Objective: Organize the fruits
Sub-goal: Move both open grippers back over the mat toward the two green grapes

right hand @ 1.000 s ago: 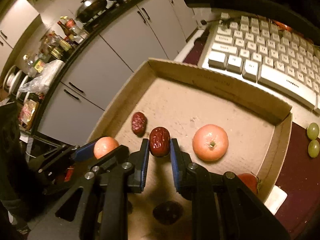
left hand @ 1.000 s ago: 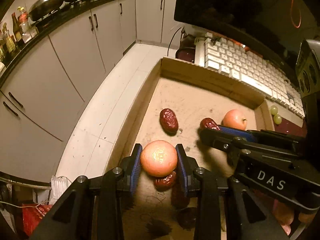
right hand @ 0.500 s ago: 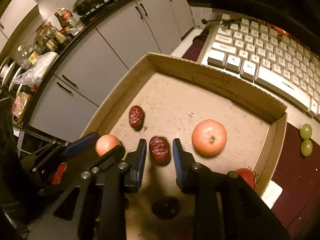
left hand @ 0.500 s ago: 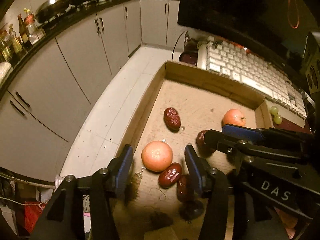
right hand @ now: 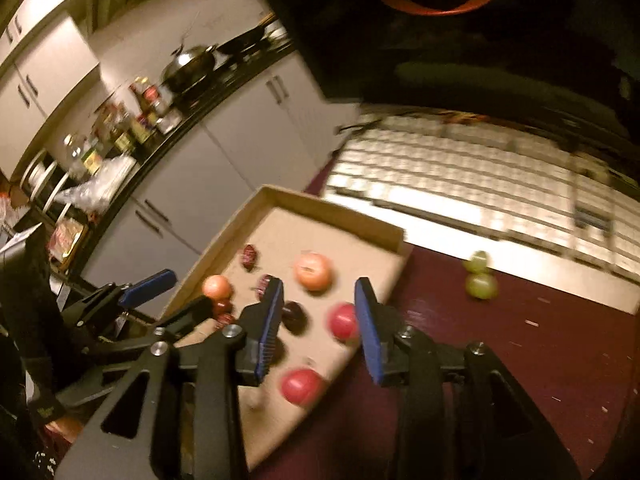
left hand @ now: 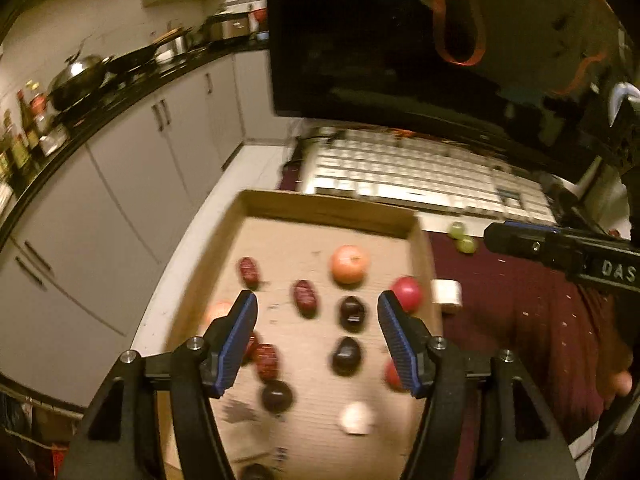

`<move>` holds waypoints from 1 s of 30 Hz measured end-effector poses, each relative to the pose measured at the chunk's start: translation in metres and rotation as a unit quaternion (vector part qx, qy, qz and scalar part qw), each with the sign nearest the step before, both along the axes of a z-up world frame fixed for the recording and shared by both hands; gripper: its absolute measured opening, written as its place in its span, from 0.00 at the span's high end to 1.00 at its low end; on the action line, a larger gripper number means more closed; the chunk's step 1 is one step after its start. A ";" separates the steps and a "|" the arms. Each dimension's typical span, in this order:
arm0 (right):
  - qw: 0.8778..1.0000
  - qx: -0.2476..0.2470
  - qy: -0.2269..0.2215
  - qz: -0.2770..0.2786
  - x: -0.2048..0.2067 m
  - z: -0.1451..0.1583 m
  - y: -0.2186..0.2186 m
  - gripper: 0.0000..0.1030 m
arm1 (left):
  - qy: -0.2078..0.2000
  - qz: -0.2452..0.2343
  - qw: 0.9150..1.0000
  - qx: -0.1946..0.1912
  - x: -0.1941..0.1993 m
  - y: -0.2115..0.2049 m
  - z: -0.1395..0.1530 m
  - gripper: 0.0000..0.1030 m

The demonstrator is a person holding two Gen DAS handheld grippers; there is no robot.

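Fruits spread inside cardboard tray (left hand: 328,206) on desk (left hand: 520,312). Keyboard (left hand: 420,172) behind tray, monitor (left hand: 400,40) behind keyboard. Two grapes (right hand: 480,276) on desk right of tray, touching each other. Kitchen cabinets (left hand: 132,184) left, beyond floor.

Dim, warm-tinted indoor light; both fisheye views smeared by motion blur, edges curved and dark.

In your cardboard tray (left hand: 328,204) you have two orange fruits (left hand: 349,264), one at twelve o'clock, one at nine. Count four red dates (left hand: 305,293), three dark plums (left hand: 352,313), two red round fruits (left hand: 408,293) along three o'clock, one pale round thing (left hand: 356,417). Two green grapes (left hand: 464,240) sit outside on the tabletop (left hand: 520,320).
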State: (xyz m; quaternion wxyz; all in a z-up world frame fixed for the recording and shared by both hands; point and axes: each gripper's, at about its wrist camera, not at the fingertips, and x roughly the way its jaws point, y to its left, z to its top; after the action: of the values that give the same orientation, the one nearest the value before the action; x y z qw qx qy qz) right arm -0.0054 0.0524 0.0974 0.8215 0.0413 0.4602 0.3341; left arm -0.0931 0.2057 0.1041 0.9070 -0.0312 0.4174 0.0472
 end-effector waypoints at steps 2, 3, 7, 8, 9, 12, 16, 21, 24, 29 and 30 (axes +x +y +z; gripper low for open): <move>1.000 -0.005 0.000 -0.017 0.000 -0.001 -0.021 0.60 | -0.001 -0.018 1.000 0.002 0.002 -0.016 -0.001 0.39; 1.000 -0.006 0.004 -0.025 0.001 -0.002 -0.032 0.60 | 0.000 -0.028 1.000 0.003 0.004 -0.026 -0.002 0.38; 0.998 -0.011 0.005 -0.058 0.004 -0.010 -0.064 0.60 | 0.010 -0.055 0.998 0.002 0.012 -0.052 -0.009 0.37; 0.998 -0.012 0.005 -0.066 0.007 -0.014 -0.069 0.60 | 0.013 -0.059 0.998 0.001 0.014 -0.057 -0.011 0.37; 0.997 -0.011 0.005 -0.072 0.010 -0.018 -0.074 0.60 | 0.015 -0.063 0.998 -0.001 0.017 -0.061 -0.013 0.37; 0.997 -0.023 -0.005 -0.079 0.020 -0.032 -0.079 0.60 | 0.016 -0.067 0.998 -0.001 0.030 -0.069 -0.018 0.37; 0.995 -0.062 -0.048 -0.057 0.029 -0.053 -0.064 0.60 | 0.006 -0.079 0.997 0.017 0.039 -0.073 -0.017 0.37; 0.996 -0.072 -0.042 -0.035 0.045 -0.071 -0.050 0.60 | 0.008 -0.090 0.995 0.035 0.049 -0.073 -0.018 0.37; 0.996 -0.075 -0.040 -0.023 0.049 -0.074 -0.042 0.60 | 0.004 -0.106 0.994 0.037 0.055 -0.077 -0.016 0.37; 0.996 -0.084 -0.031 -0.011 0.058 -0.086 -0.029 0.64 | 0.007 -0.128 0.991 0.028 0.069 -0.083 -0.015 0.37; 0.996 -0.088 -0.029 -0.010 0.060 -0.089 -0.026 0.70 | 0.009 -0.132 0.991 0.025 0.073 -0.084 -0.015 0.37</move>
State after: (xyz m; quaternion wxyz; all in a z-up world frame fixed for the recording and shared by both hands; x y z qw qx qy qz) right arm 0.0543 0.0260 0.0085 0.8382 -0.0370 0.4633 0.2853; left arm -0.0200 0.1220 0.0891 0.9020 0.0468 0.4246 -0.0623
